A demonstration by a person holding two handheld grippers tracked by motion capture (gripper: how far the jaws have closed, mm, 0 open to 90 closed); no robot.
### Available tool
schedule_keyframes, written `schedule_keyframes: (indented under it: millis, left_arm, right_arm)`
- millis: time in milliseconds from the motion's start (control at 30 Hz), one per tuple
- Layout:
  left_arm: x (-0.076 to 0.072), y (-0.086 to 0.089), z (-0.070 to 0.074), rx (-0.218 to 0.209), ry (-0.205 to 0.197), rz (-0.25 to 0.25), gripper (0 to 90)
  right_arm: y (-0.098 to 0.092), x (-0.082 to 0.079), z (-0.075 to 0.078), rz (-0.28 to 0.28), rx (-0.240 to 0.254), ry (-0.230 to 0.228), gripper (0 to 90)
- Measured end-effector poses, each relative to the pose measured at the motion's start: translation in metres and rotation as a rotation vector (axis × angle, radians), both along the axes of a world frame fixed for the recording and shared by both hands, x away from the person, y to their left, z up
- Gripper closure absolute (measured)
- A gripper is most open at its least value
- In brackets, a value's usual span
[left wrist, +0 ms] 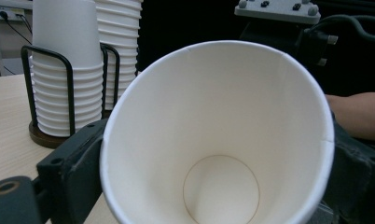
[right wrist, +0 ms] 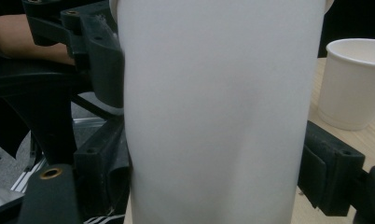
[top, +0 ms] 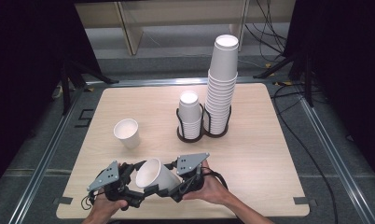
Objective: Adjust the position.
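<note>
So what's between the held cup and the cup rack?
Bare tabletop lies between the held cup and the rack, as the high view shows.

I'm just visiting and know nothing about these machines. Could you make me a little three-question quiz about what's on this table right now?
1. How many stacks of cups stand in the black wire holder?
2. True or false: the loose cup left of the holder lies on its side.
3. Which grippers have the tilted paper cup between their jaws: (a) left gripper alone, (b) right gripper alone, (c) both?

Key
1. Two: a short stack and a tall stack.
2. False; it stands upright, mouth up.
3. (c) both, with the cup's mouth facing up and away from the person.
</note>
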State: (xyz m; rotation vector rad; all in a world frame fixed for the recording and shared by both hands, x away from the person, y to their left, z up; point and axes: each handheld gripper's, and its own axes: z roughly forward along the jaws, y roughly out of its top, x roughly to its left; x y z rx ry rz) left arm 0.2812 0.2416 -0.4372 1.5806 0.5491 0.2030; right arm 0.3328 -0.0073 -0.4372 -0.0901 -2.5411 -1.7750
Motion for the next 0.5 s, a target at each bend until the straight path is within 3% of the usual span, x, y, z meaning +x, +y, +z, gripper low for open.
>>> schedule_keyframes:
  millis: [67,133,167,267,400,433,500]
  left_arm:
    - [-0.0004,-0.0002,0.0002,-0.002,-0.005,-0.008,9.2]
    - [-0.0002,0.0009,0.0002,0.007,-0.010,-0.013,10.7]
    - [-0.0003,0.0007,0.0003,0.006,-0.011,-0.011,11.1]
    - [-0.0006,0.0003,0.0001,0.015,-0.019,-0.008,12.6]
    - [0.0001,0.0040,0.0026,0.005,-0.027,0.005,13.8]
    - [0.0001,0.0059,0.0034,0.012,-0.029,0.012,13.8]
    - [0.0011,0.0088,0.0044,0.019,-0.032,0.019,14.0]
  right_arm:
    - [0.0007,0.0002,-0.0004,-0.001,0.004,-0.014,21.2]
    - [0.0006,-0.0004,-0.0014,0.000,-0.003,0.015,20.6]
    - [0.0010,0.0010,-0.0019,0.001,0.005,-0.001,20.3]
    - [0.0005,0.0019,-0.0037,0.005,-0.016,0.052,18.1]
    - [-0.0029,0.0058,-0.0047,-0.019,-0.029,0.044,15.0]
    - [-0.0044,0.0060,-0.0045,-0.022,-0.034,0.060,15.0]
    - [-0.0090,0.0074,-0.0031,-0.036,-0.044,0.041,15.4]
